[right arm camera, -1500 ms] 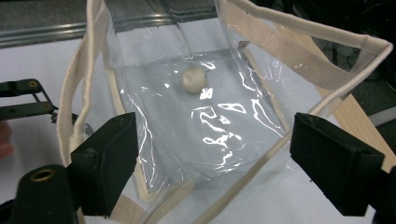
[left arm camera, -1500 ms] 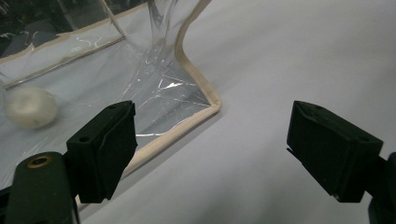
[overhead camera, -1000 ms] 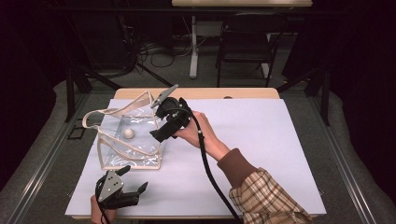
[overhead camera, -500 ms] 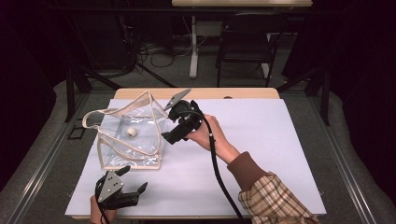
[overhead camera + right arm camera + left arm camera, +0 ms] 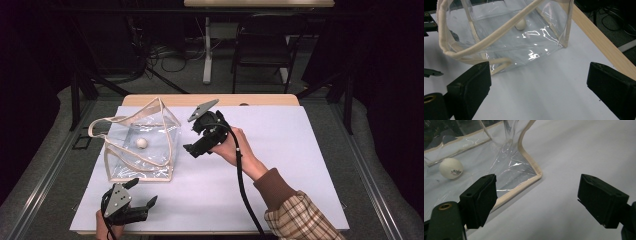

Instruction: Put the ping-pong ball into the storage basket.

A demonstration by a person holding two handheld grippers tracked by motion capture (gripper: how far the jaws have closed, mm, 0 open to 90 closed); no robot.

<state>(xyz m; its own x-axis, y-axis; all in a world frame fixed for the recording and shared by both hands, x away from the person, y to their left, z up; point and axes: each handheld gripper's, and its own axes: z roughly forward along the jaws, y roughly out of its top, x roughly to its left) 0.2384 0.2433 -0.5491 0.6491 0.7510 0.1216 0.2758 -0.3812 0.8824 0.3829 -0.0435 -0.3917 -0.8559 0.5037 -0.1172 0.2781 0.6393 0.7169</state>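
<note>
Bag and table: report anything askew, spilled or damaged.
Nothing is spilled or visibly damaged. The clear bag stands upright on the white table cover with its top open, its soft walls a little creased and uneven. One white ball lies inside on the bottom. Both grippers, left and right, are open and apart from the bag.

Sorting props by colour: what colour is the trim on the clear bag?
Beige trim on the clear bag, clearest in the left gripper view.

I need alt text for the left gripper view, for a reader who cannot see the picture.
A white ball with small printed lettering lies inside a clear plastic bag with beige trim, on a white table cover. In front, the left gripper is open, its two black jaws wide apart and holding nothing.
</note>
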